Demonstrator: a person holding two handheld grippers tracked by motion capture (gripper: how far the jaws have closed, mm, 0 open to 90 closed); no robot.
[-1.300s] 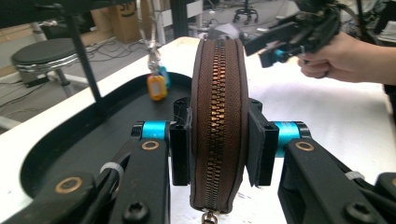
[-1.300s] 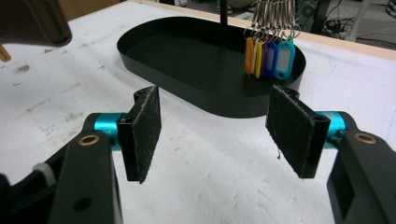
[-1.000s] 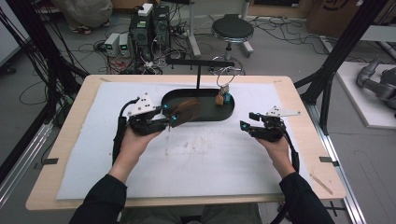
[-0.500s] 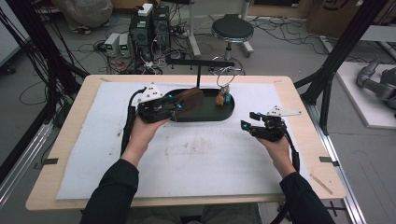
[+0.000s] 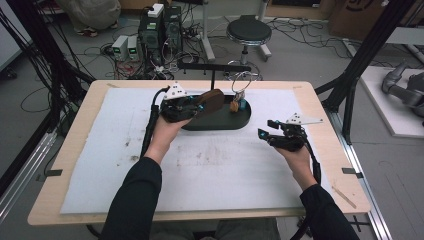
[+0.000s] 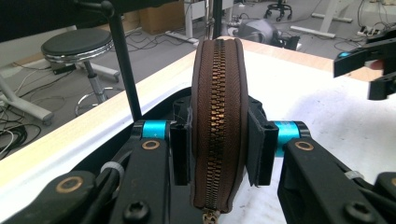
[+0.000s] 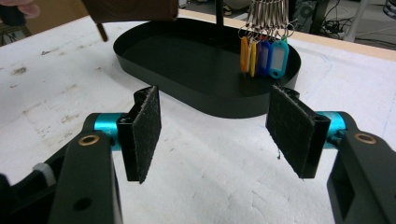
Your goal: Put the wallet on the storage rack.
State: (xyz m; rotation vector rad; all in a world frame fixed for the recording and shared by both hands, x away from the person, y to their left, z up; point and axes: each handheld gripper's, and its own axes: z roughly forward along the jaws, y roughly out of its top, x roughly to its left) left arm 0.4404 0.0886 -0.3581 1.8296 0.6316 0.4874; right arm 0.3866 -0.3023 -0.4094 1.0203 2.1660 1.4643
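A round brown zipped pouch stands on edge between the pads of my left gripper, which is shut on it. In the high view the left gripper holds the pouch over the left end of the black oval tray. Coloured key tags hang on rings from a black stand at the tray's right end; they show as key tags in the high view. My right gripper rests open on the white mat right of the tray, jaws wide apart with nothing between them.
The black stand's post and crossbar rise behind the tray. A white mat covers most of the wooden table. A stool, computer cases and cables lie on the floor beyond the far edge.
My left gripper has carried the pouch forward and to the right, from the mat's near side up over the tray's left end. The right gripper has stayed in place, open.
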